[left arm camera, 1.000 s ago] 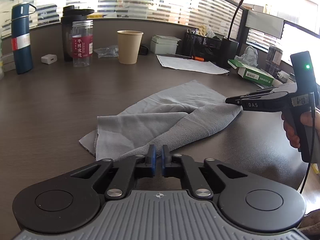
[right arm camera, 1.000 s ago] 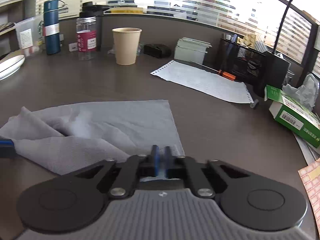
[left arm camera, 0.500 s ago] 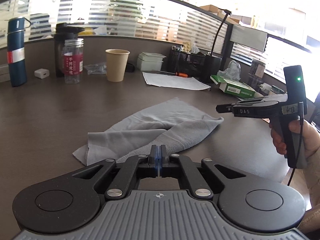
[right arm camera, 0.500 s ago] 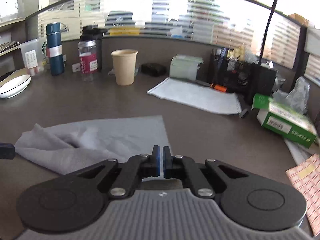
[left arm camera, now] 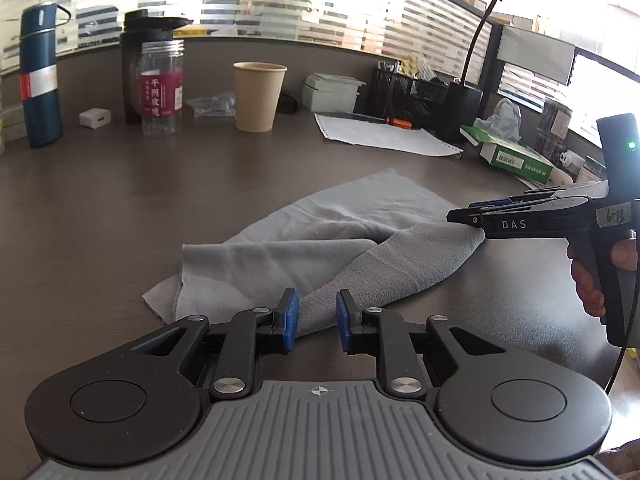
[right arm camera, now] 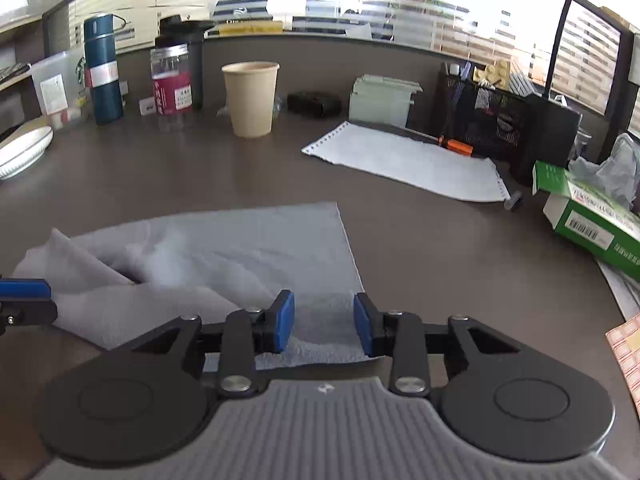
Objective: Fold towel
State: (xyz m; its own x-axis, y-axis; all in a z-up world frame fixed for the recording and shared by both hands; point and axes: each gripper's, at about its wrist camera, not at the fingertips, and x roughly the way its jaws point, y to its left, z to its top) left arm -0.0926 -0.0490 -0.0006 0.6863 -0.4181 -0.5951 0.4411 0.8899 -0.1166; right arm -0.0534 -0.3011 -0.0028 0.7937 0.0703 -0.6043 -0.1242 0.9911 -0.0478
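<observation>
The left hand-held gripper (left arm camera: 317, 320) has its two blue pads spread apart, with a bit of the gray towel (left arm camera: 320, 240) lying between them. The right hand-held gripper (right arm camera: 324, 326) is spread open too, and the near edge of the towel sits between its pads.

There are two hand-held grippers and one towel. The towel lies crumpled on the dark bench (left arm camera: 120, 208), partly doubled over, with one long fold running from one gripper to the other.

On the far side of the bench there is one white paper sheet (left arm camera: 380, 136), one green box (left arm camera: 516, 156), one blue flask (left arm camera: 38, 76), one clear jar with a red label (left arm camera: 162, 88), one tan paper cup (left arm camera: 258, 96) and one orange screwdriver (right arm camera: 448, 144).

The left view shows the whole right hand-held gripper from the side, with a hand (left arm camera: 592, 276) on its grip and its tips touching the towel's end. From the side I cannot tell how far apart its tips stand. The right view shows only a blue pad of the left hand-held gripper at the left edge. The right view alone shows one white bowl (right arm camera: 22, 152).
</observation>
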